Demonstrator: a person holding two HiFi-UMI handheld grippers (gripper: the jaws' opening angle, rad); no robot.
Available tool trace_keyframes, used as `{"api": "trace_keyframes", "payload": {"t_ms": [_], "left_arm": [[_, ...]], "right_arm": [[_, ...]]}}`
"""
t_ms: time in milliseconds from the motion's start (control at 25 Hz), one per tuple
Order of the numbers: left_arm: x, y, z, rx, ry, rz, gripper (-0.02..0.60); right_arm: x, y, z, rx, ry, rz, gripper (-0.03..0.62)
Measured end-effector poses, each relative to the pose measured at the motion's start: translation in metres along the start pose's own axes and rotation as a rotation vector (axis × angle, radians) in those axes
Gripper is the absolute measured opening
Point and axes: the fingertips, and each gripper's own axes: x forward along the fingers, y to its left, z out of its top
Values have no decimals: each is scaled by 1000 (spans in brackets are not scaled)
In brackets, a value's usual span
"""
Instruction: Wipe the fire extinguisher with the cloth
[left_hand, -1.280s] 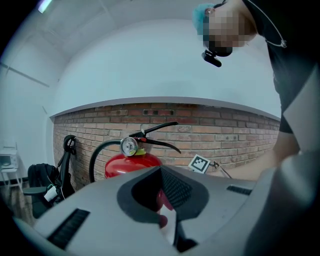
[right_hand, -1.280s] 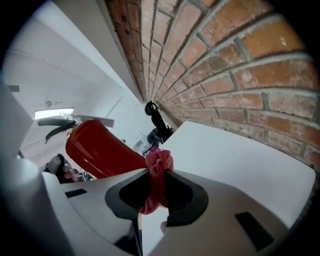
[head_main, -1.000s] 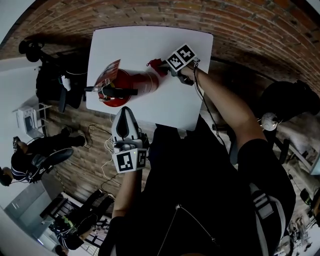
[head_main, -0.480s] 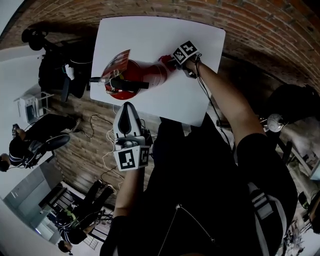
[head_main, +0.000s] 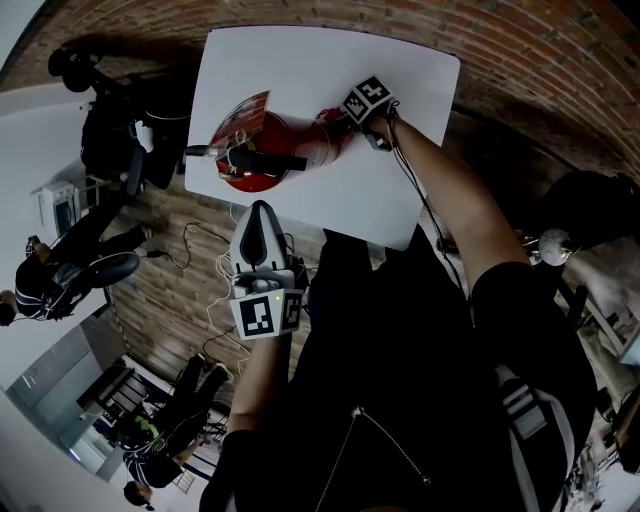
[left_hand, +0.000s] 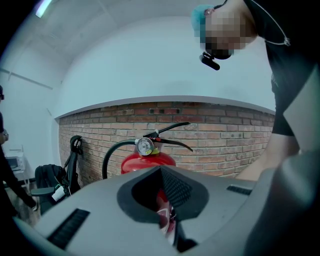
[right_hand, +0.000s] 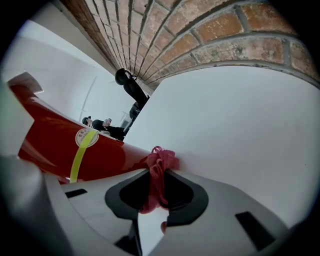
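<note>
A red fire extinguisher (head_main: 290, 148) with black hose and lever stands on the white table (head_main: 385, 200). My right gripper (head_main: 343, 122) is at its far right side, shut on a pink-red cloth (right_hand: 159, 164) that presses against the red body (right_hand: 55, 145) low down by the table. My left gripper (head_main: 258, 215) hangs off the table's near edge, pointing at the extinguisher (left_hand: 148, 161) from a short way off, with its jaws shut and nothing held. In the left gripper view (left_hand: 161, 171) the pressure gauge (left_hand: 145, 146) faces me.
A brick wall (left_hand: 225, 140) runs behind the table. Left of the table are a black bag (head_main: 115, 150) and a chair; cables (head_main: 205, 270) lie on the wooden floor below the left gripper. People (head_main: 45, 290) sit at the far left.
The right gripper with the cloth has shifted slightly closer along the extinguisher's side. The left gripper has stayed off the table's edge, still shut.
</note>
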Motion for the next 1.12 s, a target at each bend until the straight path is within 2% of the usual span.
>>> {"api": "trace_keyframes", "payload": {"t_ms": [320, 1120], "left_arm": [[0, 0, -1, -2, -3, -5, 8], [5, -9, 8, -33, -41, -12, 8]], "right_arm": [[-10, 12, 5, 30, -38, 52, 91], [-51, 59, 19, -11, -131, 117, 90]]}}
